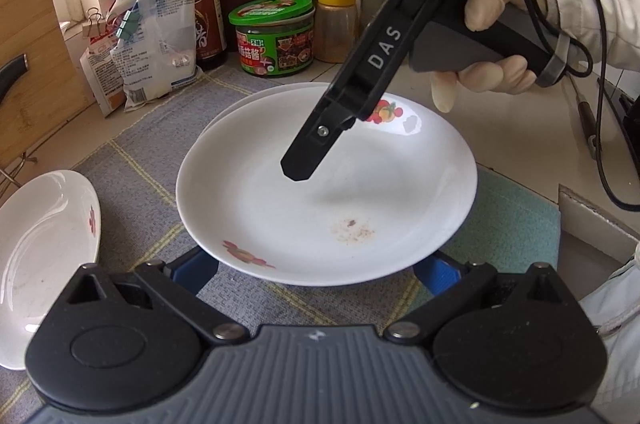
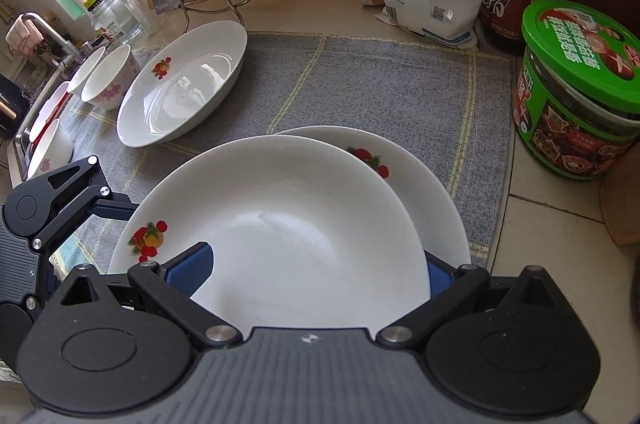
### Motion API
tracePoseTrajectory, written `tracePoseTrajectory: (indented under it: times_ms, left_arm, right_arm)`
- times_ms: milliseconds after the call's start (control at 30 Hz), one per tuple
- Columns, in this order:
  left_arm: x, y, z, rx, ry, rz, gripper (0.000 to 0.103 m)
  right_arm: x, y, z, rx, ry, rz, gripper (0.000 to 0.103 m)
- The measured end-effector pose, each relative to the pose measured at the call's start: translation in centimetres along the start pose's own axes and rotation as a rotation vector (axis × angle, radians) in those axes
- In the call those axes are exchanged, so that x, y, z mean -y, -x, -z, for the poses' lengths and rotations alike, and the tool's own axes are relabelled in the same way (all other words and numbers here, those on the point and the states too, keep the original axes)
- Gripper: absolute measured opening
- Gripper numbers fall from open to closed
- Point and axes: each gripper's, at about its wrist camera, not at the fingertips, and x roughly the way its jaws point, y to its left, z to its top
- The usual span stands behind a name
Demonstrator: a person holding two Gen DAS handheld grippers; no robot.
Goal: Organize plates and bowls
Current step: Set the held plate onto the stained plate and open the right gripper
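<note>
**A:** How far along is the sorting?

**B:** About a third, I'd judge. One stack is started: the top plate [image 2: 300, 224] lies on the lower plate [image 2: 420, 191] at the bottom centre of the right wrist view, on the grey mat [image 2: 380, 83]. It sits off-centre, so the lower plate's rim and fruit print show on the right.

**A:** And the rest?

**B:** The third plate [image 2: 184, 83] lies alone on the mat toward the upper left, well apart from the stack. Beyond it, at the far left, the bowls [image 2: 110, 79] stand loose. Two are side by side and another is lower down the frame, none nested as far as I can see.

**A:** What about the jaws?

**B:** Both sets are spread wide, gripping nothing. The right gripper [image 2: 314, 272] straddles the near rim of the top plate, with one blue pad over the inside and the other behind the rim. In the left wrist view, the left gripper [image 1: 316, 270] has its pads partly hidden under the opposite rim, released.

**A:** What's left?

**B:** Probably squaring the stack, adding the third plate, then nesting the bowls. The top plate also has brown specks near its bottom.
</note>
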Motion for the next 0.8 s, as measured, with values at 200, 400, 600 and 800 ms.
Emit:
tracePoseTrajectory:
  times_ms: [200,400,600,800]
  left_arm:
    - [0.1,-0.3,-0.2,-0.008,-0.011,-0.003,0.102]
    - [0.1,-0.6,-0.4,-0.016,-0.021,-0.008,0.102]
    - [0.0,-0.6,-0.4,-0.017,-0.027,-0.006,0.102]
    - [-0.1,-0.6,-0.4,-0.016,-0.022,0.0,0.102]
  right_arm:
    - [0.0,0.1,0.1,0.002,-0.009,0.004,0.103]
    - [-0.1,0.2,0.2,-0.003,-0.011,0.015,0.103]
    - [-0.1,0.5,0.6,-0.004,-0.022,0.022,0.103]
    - [0.1,1.0,1.0,0.002,-0.039,0.025,0.103]
